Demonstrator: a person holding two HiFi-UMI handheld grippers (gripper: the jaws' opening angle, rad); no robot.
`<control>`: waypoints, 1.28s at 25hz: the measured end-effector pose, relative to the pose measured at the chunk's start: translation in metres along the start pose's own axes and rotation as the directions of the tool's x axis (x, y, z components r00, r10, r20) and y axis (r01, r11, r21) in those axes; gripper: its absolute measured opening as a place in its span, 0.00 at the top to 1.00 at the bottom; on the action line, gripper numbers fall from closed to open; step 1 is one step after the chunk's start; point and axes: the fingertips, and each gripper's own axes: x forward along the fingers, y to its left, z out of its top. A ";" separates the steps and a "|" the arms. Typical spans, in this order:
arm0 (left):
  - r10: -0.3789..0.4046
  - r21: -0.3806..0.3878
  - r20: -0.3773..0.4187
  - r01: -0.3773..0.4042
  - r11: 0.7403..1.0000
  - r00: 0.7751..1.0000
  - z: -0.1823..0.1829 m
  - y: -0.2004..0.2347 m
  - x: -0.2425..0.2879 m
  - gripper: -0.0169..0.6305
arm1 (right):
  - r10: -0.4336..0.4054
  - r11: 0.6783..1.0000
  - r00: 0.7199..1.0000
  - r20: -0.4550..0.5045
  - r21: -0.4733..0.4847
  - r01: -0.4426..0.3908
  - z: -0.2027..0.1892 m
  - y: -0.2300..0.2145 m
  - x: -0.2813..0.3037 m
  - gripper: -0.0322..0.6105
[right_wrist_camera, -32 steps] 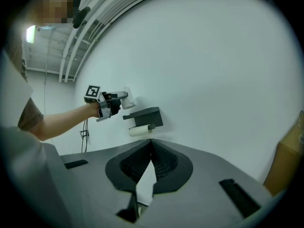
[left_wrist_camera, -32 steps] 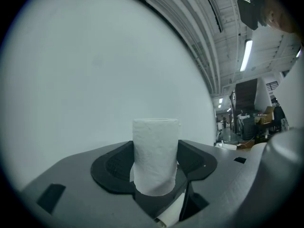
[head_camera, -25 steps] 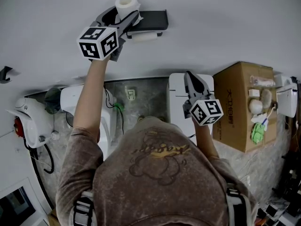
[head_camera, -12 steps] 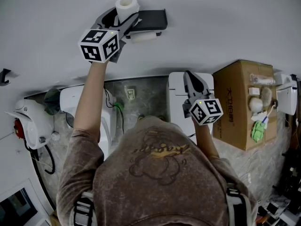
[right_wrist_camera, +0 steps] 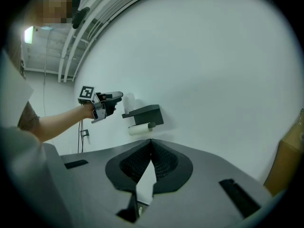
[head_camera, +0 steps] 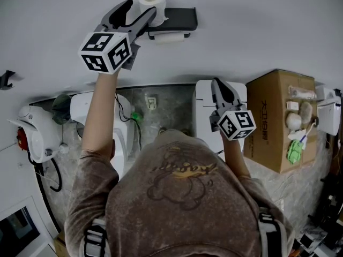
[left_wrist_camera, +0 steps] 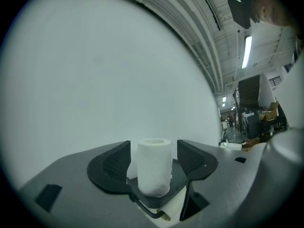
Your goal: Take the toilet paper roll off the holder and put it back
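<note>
A white toilet paper roll stands upright on top of the black wall holder. My left gripper is open, its jaw tips on either side of the roll with a gap on each side. A second roll hangs on the bar under the holder. My right gripper is shut on nothing, held low and to the right, well away from the holder.
The holder hangs on a plain white wall. Below stand a white toilet, a white cabinet and a cardboard box with small items on it. A dark hook sticks out of the wall at the left.
My left gripper has drawn back and to the left, so the roll now sits at its jaw tips instead of deep between them. The roll stays on the holder; the right gripper has barely moved.
</note>
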 end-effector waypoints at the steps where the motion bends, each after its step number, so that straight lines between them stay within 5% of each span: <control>1: -0.003 -0.010 0.010 0.003 1.000 1.000 0.004 -0.001 -0.005 0.51 | 0.005 1.000 1.000 0.001 0.000 -0.005 0.000 0.001 0.001 0.95; 11: -0.056 -0.099 0.048 0.060 0.993 0.997 0.004 -0.037 -0.060 0.51 | 0.055 0.998 0.998 -0.002 -0.008 -0.055 0.002 0.017 0.010 0.95; 32: -0.063 -0.200 -0.073 0.047 0.979 0.995 -0.145 -0.109 -0.115 0.52 | 0.072 0.997 0.997 -0.011 -0.036 -0.073 -0.006 0.028 0.004 0.95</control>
